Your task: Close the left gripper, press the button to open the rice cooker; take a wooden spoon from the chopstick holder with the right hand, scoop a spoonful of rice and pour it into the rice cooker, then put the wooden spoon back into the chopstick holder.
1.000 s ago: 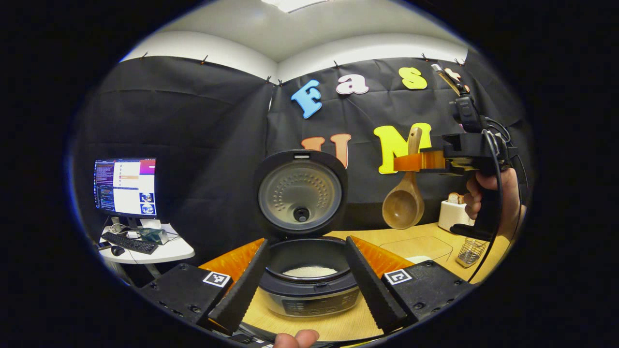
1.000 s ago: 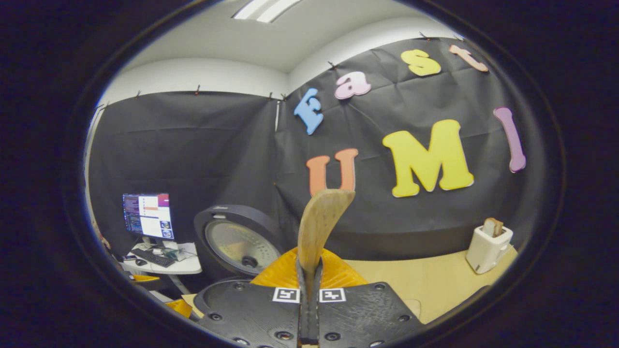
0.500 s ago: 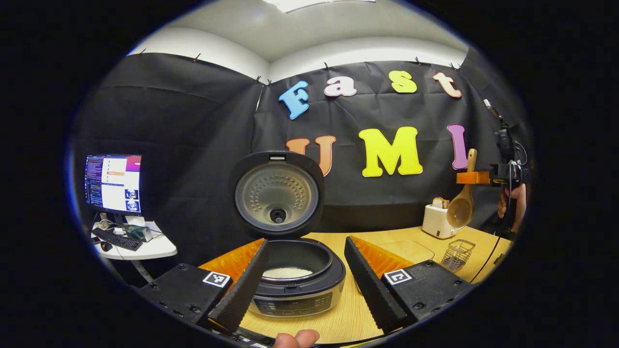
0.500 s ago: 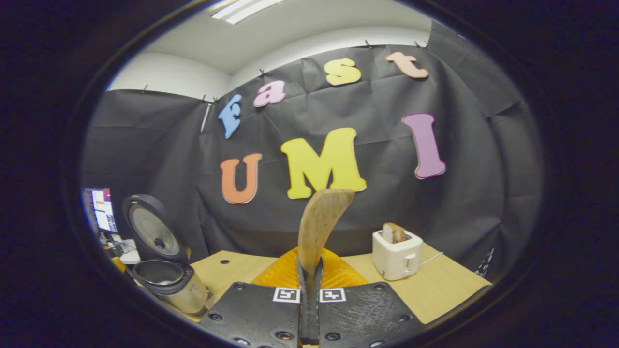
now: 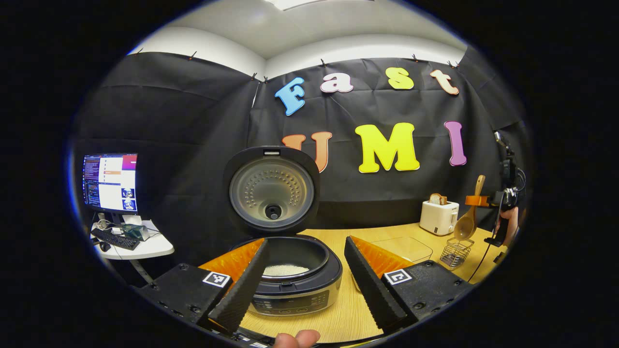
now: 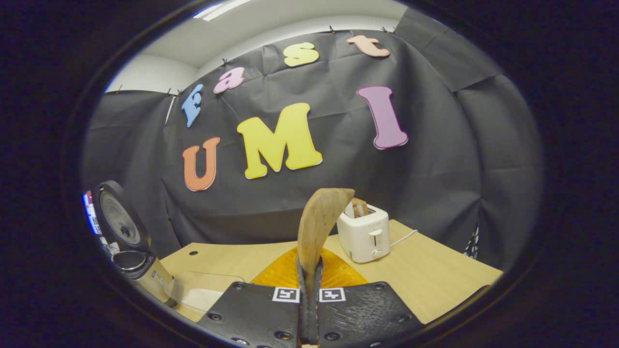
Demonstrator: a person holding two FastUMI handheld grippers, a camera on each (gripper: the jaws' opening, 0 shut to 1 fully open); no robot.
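The rice cooker [image 5: 296,295] stands open, lid [image 5: 271,191] upright, with white rice [image 5: 285,269] in the pot. My left gripper [image 5: 305,240] is open close in front of it, one finger on each side of the pot, touching nothing. Far right, my right gripper [image 5: 476,200] holds the wooden spoon [image 5: 465,226] upright, bowl down, just above the wire chopstick holder [image 5: 455,252]. In the right gripper view my right gripper [image 6: 309,265] is shut on the spoon handle [image 6: 319,224], and the cooker [image 6: 138,266] sits far left.
A white toaster [image 5: 438,216] with bread stands at the back right of the wooden table [image 6: 435,275]. A clear shallow container [image 5: 405,248] lies between cooker and wire holder. A monitor [image 5: 110,182] on a side desk stands beyond the table's left end.
My right gripper has carried the spoon right and down, away from the cooker, until it hangs over the wire holder. The left gripper stays open and has barely shifted.
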